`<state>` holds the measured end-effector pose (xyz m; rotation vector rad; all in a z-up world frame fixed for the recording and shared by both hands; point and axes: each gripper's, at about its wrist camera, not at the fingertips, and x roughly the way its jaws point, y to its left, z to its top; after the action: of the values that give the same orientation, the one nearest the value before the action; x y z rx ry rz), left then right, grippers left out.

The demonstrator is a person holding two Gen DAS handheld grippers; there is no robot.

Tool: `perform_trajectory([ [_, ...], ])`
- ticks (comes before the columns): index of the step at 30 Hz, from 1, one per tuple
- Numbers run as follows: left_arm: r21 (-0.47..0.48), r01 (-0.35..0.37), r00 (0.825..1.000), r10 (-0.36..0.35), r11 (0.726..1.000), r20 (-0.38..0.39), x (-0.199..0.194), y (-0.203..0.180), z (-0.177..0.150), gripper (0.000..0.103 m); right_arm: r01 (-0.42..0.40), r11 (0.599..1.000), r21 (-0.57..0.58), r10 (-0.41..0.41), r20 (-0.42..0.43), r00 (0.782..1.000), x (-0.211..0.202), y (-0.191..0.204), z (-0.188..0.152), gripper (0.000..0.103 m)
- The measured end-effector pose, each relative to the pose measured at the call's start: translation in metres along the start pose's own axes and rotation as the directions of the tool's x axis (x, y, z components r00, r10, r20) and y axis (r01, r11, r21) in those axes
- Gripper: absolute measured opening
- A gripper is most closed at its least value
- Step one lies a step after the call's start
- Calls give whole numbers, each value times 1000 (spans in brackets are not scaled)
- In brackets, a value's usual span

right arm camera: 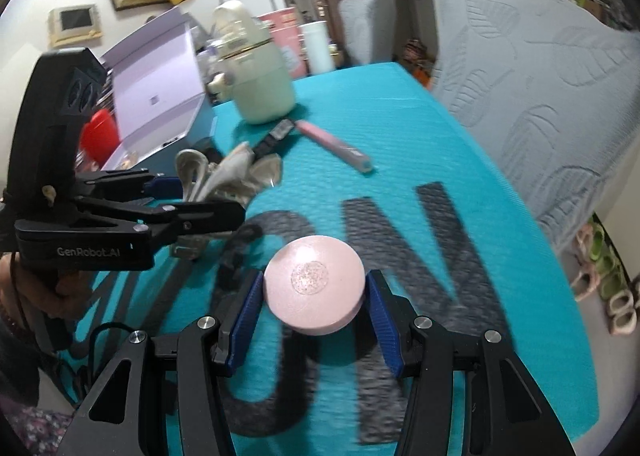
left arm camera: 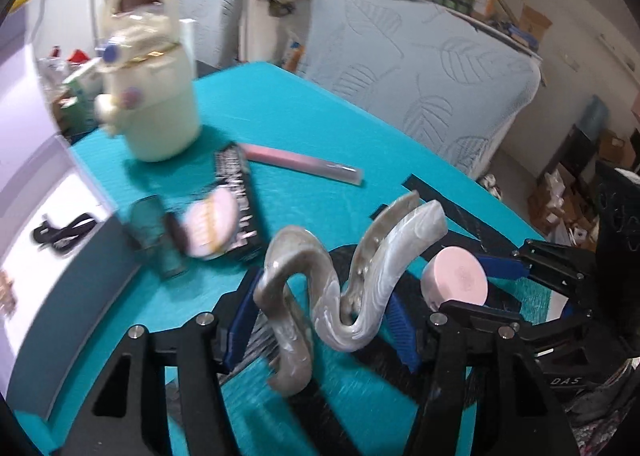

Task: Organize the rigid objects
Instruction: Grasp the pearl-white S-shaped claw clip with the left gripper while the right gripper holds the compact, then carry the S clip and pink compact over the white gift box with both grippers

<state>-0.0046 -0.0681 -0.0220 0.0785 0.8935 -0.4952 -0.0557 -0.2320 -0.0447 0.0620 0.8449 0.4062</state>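
Note:
A pearly, wavy hair clip [left arm camera: 340, 288] hangs above the teal table [left arm camera: 320, 124], and my left gripper [left arm camera: 324, 296] is shut on it between its blue pads. The right wrist view shows that gripper [right arm camera: 204, 196] at the left with the clip [right arm camera: 224, 172] sticking out of its fingers. My right gripper [right arm camera: 314, 284] is shut on a round pink compact [right arm camera: 314, 288], held over the table's black lettering. In the left wrist view the compact [left arm camera: 456, 280] and the right gripper [left arm camera: 472, 288] are close by on the right.
On the table stand a cream jug [left arm camera: 156, 96], a pink tube [left arm camera: 304, 164], a black box [left arm camera: 236, 196], a pale oval item [left arm camera: 208, 228] and a teal glass piece [left arm camera: 156, 236]. An open lilac box [right arm camera: 160, 96] stands at the left. A quilted mattress [right arm camera: 540, 96] lines the right edge.

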Motion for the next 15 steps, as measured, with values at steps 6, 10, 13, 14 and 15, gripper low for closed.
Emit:
perform_trajectory([
  [6,-61,-34,999,36,998,38,-31,16,-18,55,-62,997,-53,62,5,998,4,28,5,52],
  [10,-106,-50,997,56,993,52,-44,25,-29,55,-88,993,-84,89,-2,996,8,44,7,52],
  [13,-142,-58,996,67,988,63,-54,33,-38,55,-107,989,-106,106,-7,994,10,55,8,52],
  [14,-151,-60,995,71,987,66,-58,35,-41,55,-114,987,-115,114,-9,993,11,60,9,52],
  [15,-162,-68,994,80,985,69,-62,38,-44,55,-120,985,-122,120,-10,993,11,62,9,52],
])
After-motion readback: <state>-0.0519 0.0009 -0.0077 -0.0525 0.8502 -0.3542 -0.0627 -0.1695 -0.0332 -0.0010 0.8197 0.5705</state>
